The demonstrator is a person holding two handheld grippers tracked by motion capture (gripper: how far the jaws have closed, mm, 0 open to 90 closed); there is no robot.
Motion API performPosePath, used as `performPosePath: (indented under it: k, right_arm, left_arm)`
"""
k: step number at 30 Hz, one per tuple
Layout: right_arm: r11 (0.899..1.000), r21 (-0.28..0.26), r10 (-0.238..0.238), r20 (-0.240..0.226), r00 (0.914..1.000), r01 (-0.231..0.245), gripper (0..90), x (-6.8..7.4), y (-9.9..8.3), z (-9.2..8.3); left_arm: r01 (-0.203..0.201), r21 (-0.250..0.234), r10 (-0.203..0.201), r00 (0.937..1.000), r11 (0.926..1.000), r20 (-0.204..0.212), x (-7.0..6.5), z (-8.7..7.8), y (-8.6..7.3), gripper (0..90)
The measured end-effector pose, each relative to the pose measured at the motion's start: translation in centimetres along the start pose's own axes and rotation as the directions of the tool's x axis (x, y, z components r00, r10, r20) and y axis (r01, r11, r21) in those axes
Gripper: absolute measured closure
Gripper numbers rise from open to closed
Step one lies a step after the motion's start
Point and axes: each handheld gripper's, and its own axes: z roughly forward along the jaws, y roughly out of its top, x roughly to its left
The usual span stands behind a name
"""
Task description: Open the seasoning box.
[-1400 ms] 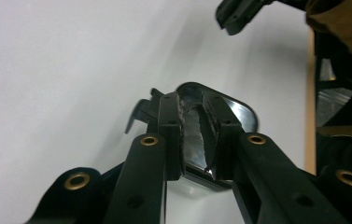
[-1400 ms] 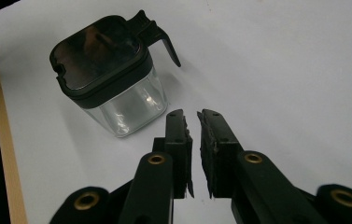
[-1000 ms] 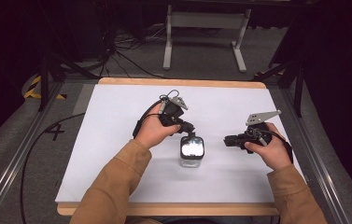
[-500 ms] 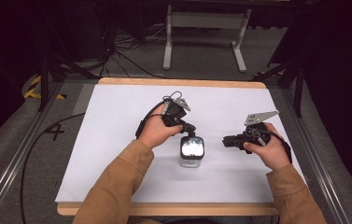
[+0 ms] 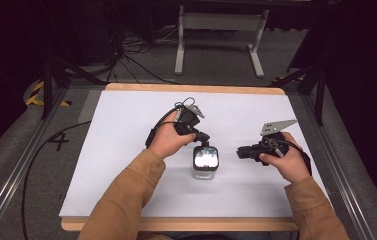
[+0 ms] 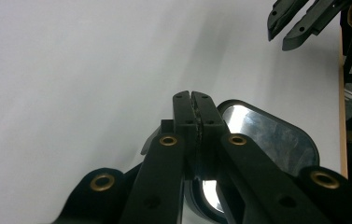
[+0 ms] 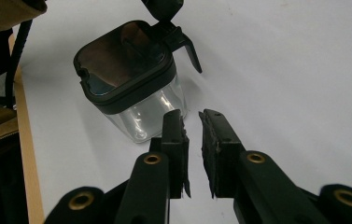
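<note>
Here | clear square jar point(image 7: 138, 109), glossy black lid point(image 7: 122, 60) | left gripper point(image 6: 193, 100) jaws pinched together

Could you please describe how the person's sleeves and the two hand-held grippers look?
Both sleeves are tan-brown. Each hand-held gripper is black, with two flat black jaws on arms that bear brass-coloured rivets. The left hand-held gripper and the right hand-held gripper each carry a grey three-cornered plate on top. A black cable loops from the left one.

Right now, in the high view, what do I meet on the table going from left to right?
Left hand → left tongs → clear jar with dark lid → right tongs → right hand.
</note>
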Motion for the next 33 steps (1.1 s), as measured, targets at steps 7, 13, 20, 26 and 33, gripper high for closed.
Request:
performPosePath:
  k: [7, 13, 20, 26, 33]
  right_arm:
    - [1.000, 0.013, -0.020, -0.008, 0.9998, 0.020, 80.6, 0.5, 0.2, 0.4]
    - [0.999, 0.022, -0.036, -0.019, 0.9992, 0.037, 80.9, 1.1, 0.4, 0.7]
    - [0.998, 0.030, -0.051, -0.033, 0.9981, 0.052, 81.4, 1.6, 0.6, 0.9]
    - [0.996, 0.050, -0.075, -0.046, 0.9962, 0.077, 83.5, 2.1, 0.8, 1.3]
    - [0.992, 0.069, -0.097, -0.064, 0.9933, 0.101, 85.7, 2.7, 0.9, 1.6]
  left_arm:
    - [0.017, 0.006, -0.017, 0.9998, 0.9998, 0.003, 0.1, 0.0, 0.1, 90.0]
    - [0.025, 0.010, -0.025, 0.9997, 0.9996, 0.003, 0.1, 0.0, 0.2, 90.0]
    - [0.042, 0.006, -0.042, 0.9991, 0.9991, 0.007, 0.3, 0.1, 0.1, 90.0]
    - [0.052, 0.009, -0.052, 0.9985, 0.9986, 0.015, 0.4, 0.1, 0.2, 90.0]
    - [0.060, 0.012, -0.060, 0.9980, 0.9981, 0.018, 0.4, 0.1, 0.2, 90.0]
